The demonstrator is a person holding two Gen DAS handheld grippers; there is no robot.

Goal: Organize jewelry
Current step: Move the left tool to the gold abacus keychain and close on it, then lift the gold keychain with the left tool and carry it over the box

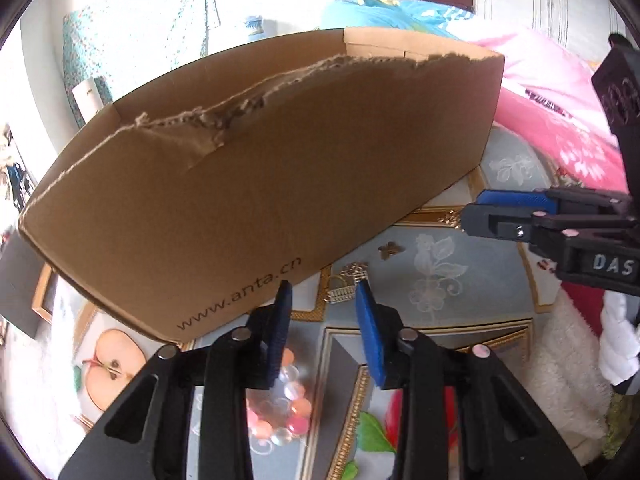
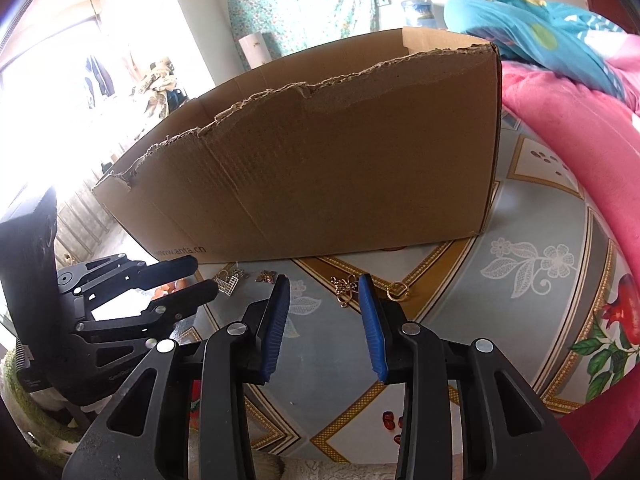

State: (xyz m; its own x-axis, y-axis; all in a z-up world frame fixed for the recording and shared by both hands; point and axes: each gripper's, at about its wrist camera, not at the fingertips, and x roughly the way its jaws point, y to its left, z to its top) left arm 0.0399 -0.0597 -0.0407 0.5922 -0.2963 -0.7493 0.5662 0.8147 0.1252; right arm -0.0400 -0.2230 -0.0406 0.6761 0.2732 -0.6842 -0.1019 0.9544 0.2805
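Observation:
A brown cardboard box (image 1: 256, 168) with a torn top edge stands on the patterned tablecloth (image 1: 440, 312); it also shows in the right wrist view (image 2: 340, 160). Small gold jewelry lies in front of it: a gold charm piece (image 1: 344, 290), a gold butterfly (image 1: 389, 249), a gold chain (image 2: 344, 286), a gold ring (image 2: 398, 291) and a charm (image 2: 230, 282). A pink bead bracelet (image 1: 286, 408) lies under my left gripper. My left gripper (image 1: 324, 294) is open and empty above the charm piece. My right gripper (image 2: 324, 286) is open and empty above the chain.
A pink blanket (image 2: 580, 140) and a blue quilt (image 2: 540, 28) are heaped to the right of the box. Floral fabric (image 2: 304, 4) hangs on the wall behind. The box blocks the far side of the table.

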